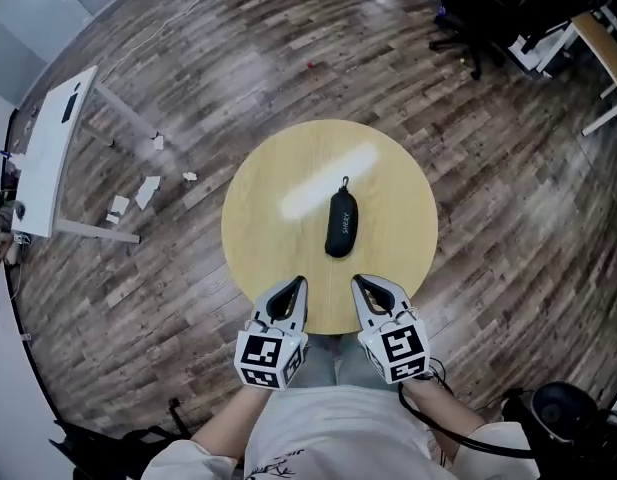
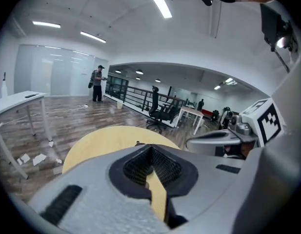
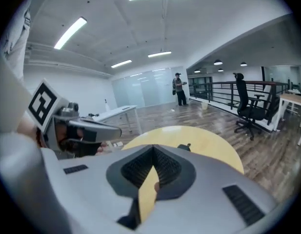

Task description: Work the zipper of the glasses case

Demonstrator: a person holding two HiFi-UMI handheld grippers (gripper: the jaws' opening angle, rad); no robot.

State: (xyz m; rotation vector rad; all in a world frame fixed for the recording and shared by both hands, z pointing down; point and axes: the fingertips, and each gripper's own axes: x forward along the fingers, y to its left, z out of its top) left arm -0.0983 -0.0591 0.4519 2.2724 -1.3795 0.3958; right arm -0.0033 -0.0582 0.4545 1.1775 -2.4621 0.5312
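Observation:
A black glasses case [image 1: 340, 222] lies lengthwise near the middle of the round wooden table [image 1: 273, 243], its zipper pull cord pointing to the far side. Both grippers hang over the table's near edge, short of the case and not touching it. The left gripper [image 1: 300, 281] is shut with nothing between its jaws, and the right gripper [image 1: 356, 280] beside it is shut and empty too. In the left gripper view the jaws [image 2: 151, 147] hide nearly all of the case. Only the case's end [image 3: 184, 146] peeks over the jaws [image 3: 153, 148] in the right gripper view.
A white desk [image 1: 53, 153] stands to the left with paper scraps [image 1: 138, 193] on the wood floor near it. Black office chairs [image 1: 478, 18] stand at the far right. A black bag [image 1: 563, 408] sits at the near right. A person [image 2: 97, 83] stands far off.

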